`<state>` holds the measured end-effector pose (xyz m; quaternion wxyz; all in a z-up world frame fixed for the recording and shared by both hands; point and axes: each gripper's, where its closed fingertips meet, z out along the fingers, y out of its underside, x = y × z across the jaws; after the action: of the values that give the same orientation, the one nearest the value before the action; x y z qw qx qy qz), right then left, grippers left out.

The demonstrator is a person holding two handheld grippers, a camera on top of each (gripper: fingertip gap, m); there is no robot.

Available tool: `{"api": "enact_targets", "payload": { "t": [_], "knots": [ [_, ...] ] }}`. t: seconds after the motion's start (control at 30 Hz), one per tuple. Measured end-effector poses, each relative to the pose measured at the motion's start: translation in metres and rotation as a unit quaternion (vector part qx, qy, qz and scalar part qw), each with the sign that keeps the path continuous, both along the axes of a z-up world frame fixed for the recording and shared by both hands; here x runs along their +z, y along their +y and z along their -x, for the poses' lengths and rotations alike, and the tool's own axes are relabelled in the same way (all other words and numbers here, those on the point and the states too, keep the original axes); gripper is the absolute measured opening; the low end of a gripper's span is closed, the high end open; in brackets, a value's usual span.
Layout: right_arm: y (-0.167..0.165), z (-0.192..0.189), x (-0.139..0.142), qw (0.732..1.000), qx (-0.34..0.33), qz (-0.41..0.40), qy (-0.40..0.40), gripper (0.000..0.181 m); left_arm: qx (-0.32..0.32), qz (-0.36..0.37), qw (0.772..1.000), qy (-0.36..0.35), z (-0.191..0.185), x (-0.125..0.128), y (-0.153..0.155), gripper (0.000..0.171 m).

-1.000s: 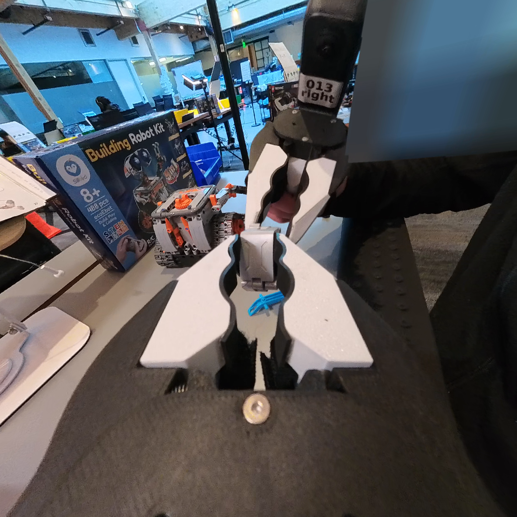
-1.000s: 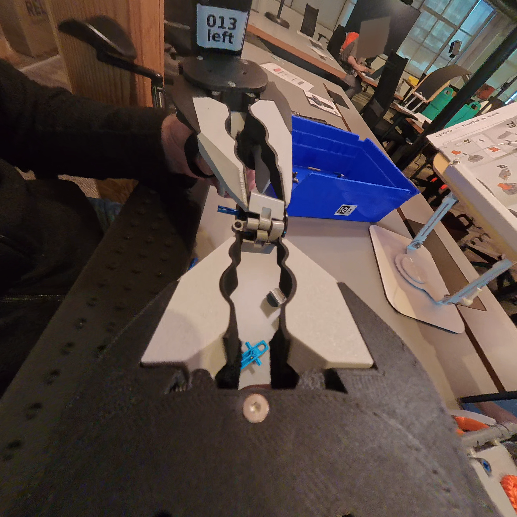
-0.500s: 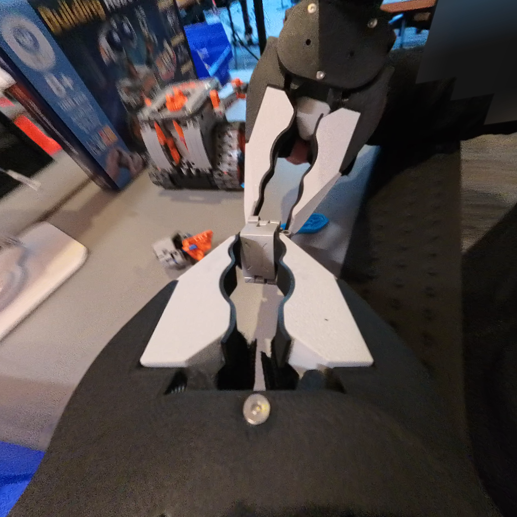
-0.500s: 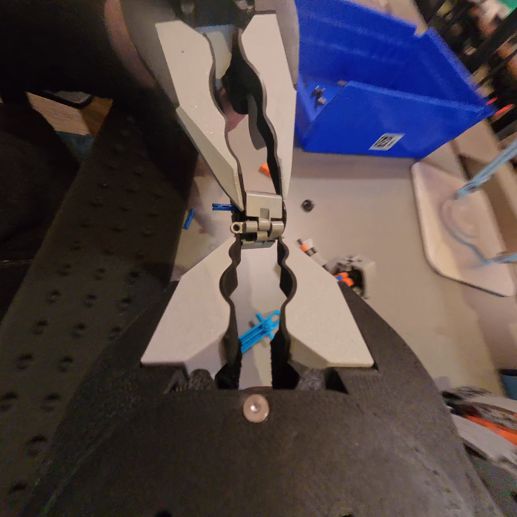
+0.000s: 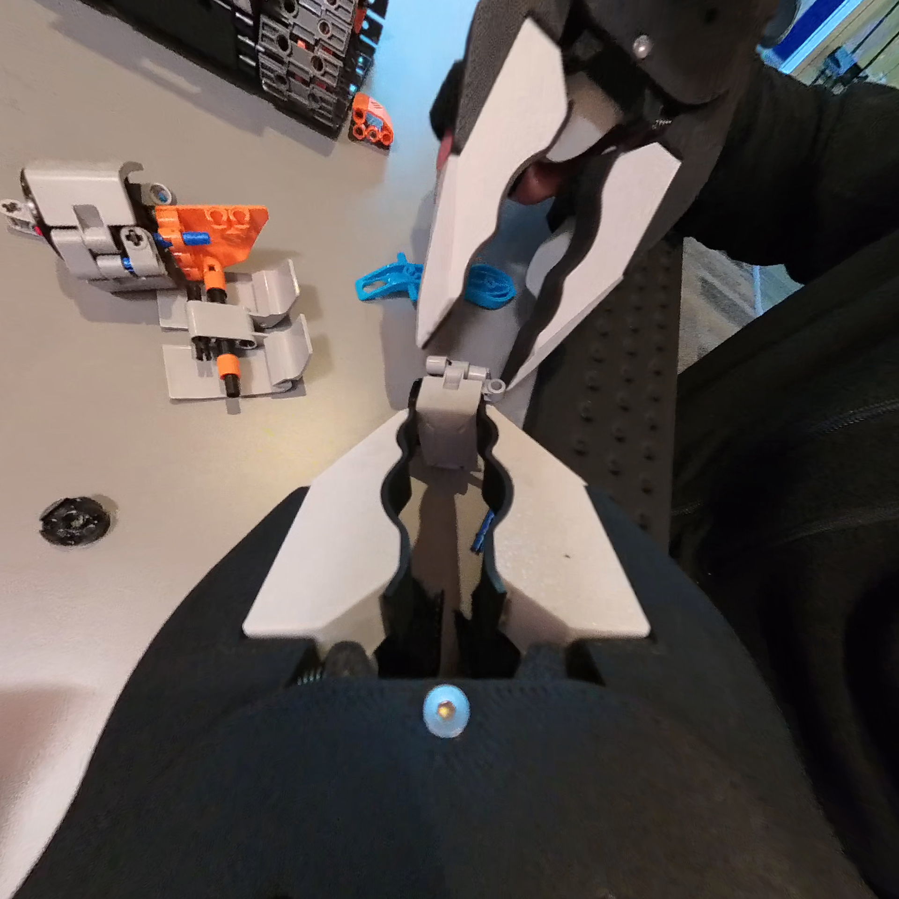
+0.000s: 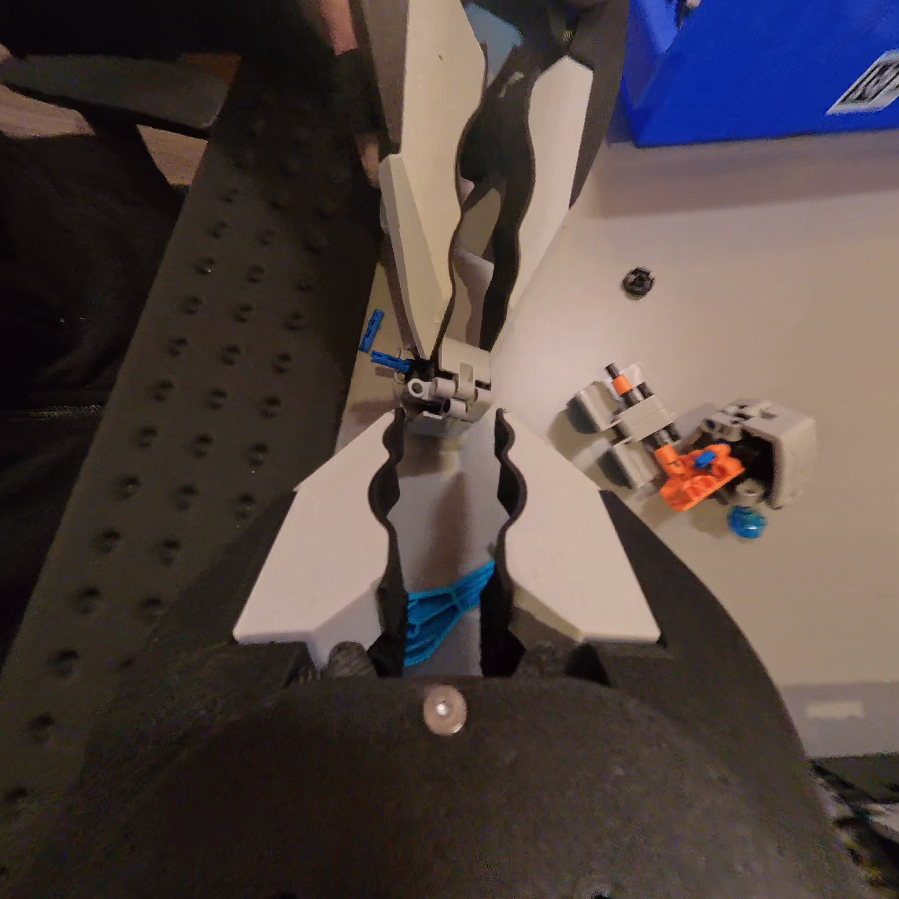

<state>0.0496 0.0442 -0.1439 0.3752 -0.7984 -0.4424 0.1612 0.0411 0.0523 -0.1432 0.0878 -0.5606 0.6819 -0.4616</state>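
My left gripper [image 5: 447, 418] is shut on a small grey brick assembly [image 5: 446, 438] with a hinge-like top and holds it just above the grey table [image 5: 146, 486]. My right gripper [image 6: 447, 418] is open and faces the left one. Its fingertips stand on either side of the assembly's free end [image 6: 452, 389], and I cannot tell whether they touch it. In the left wrist view the right gripper [image 5: 467, 365] comes in from above, with a hand behind it. A small blue pin [image 6: 386, 357] sticks out beside the assembly.
A grey and orange brick sub-assembly [image 5: 146, 253] lies on the table to the left. Light-blue pieces [image 5: 384, 284], a black round piece [image 5: 75, 520] and a tracked model [image 5: 292, 48] lie around. A blue bin [image 6: 754, 68] stands behind. A black dimpled mat [image 6: 219, 389] runs alongside.
Both grippers have tipped downward and dropped close to the table, still facing each other. The left keeps hold of the grey assembly. The box and the room have left the view.
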Motion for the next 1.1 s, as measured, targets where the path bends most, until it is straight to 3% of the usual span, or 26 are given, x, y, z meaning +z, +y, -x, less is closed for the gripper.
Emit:
{"api": "enact_targets", "payload": {
  "t": [0.17, 0.33, 0.43, 0.67, 0.83, 1.1],
  "knots": [
    [0.002, 0.002, 0.000, 0.998, 0.014, -0.046, -0.035, 0.027, -0.012, 0.002, 1.000, -0.013, 0.000, -0.001, 0.002, 0.022],
    [-0.004, 0.000, -0.001, 0.998, 0.025, -0.036, -0.046, 0.017, -0.031, -0.019, 0.999, -0.031, 0.002, -0.001, 0.001, 0.023],
    [-0.002, 0.001, 0.005, 0.997, 0.020, -0.058, -0.048, 0.024, -0.043, -0.050, 0.997, -0.045, 0.004, -0.001, 0.002, 0.023],
    [0.003, 0.013, 0.005, 0.998, 0.020, -0.064, -0.019, 0.043, -0.065, -0.195, 0.974, -0.099, 0.014, -0.002, 0.008, 0.022],
    [0.006, 0.024, -0.014, 0.996, 0.039, -0.061, -0.055, 0.033, -0.086, -0.212, 0.964, -0.133, 0.017, -0.002, 0.001, 0.022],
    [0.009, 0.021, -0.015, 0.996, 0.033, -0.062, -0.058, 0.017, -0.099, -0.251, 0.953, -0.140, 0.017, -0.003, 0.008, 0.022]
  ]
}}
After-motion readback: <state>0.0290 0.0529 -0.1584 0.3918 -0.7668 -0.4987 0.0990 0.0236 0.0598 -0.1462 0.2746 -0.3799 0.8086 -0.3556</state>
